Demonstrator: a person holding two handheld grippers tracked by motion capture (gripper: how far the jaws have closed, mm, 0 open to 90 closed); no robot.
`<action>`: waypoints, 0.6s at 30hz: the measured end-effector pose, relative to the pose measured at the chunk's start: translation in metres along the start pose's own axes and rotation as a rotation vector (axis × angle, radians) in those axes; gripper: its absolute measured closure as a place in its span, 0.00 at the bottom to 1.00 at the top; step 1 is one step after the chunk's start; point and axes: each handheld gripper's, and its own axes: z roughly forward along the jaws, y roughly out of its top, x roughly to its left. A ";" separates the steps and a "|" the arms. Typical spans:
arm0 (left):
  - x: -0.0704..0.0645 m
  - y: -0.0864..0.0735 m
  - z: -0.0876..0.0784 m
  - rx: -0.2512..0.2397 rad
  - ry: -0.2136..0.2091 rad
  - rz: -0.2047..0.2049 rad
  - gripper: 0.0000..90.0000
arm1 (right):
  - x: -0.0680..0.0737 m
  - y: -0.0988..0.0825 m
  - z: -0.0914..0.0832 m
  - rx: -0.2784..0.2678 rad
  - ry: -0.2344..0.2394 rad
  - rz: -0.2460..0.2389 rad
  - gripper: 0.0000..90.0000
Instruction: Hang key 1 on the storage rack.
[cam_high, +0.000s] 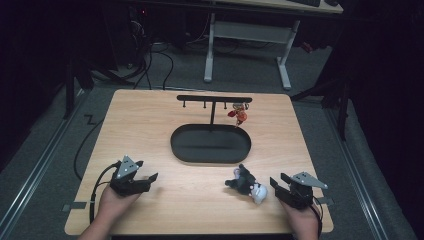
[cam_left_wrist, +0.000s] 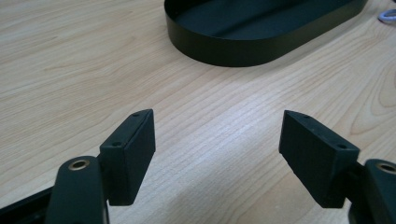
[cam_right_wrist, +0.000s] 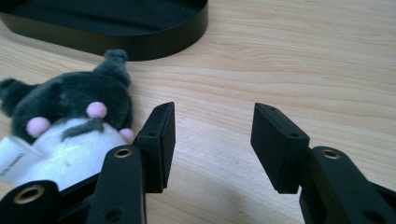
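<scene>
Both tongs (cam_high: 150, 172) (cam_high: 278, 181) released, empty, plush toy (cam_high: 246, 183) beside right pair, bare wood between.

A black oval tray (cam_high: 210, 145) lies in the middle of the wooden surface (cam_high: 150, 120). Behind it stands a black rack (cam_high: 214, 99) with a small red figure (cam_high: 239, 115) hanging.

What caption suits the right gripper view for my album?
Open right gripper resting beside a grey-and-white plush toy, near the black oval tray.
</scene>
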 end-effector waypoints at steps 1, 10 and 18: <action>0.000 0.000 0.000 0.000 0.000 0.000 0.30 | 0.000 0.000 0.000 0.000 0.000 0.000 0.55; 0.002 0.000 0.001 -0.011 -0.023 0.014 0.30 | 0.005 0.015 0.007 0.126 -0.033 -0.074 0.50; -0.002 0.003 0.000 -0.034 -0.041 0.030 0.31 | 0.003 0.030 0.003 0.317 -0.023 -0.064 0.42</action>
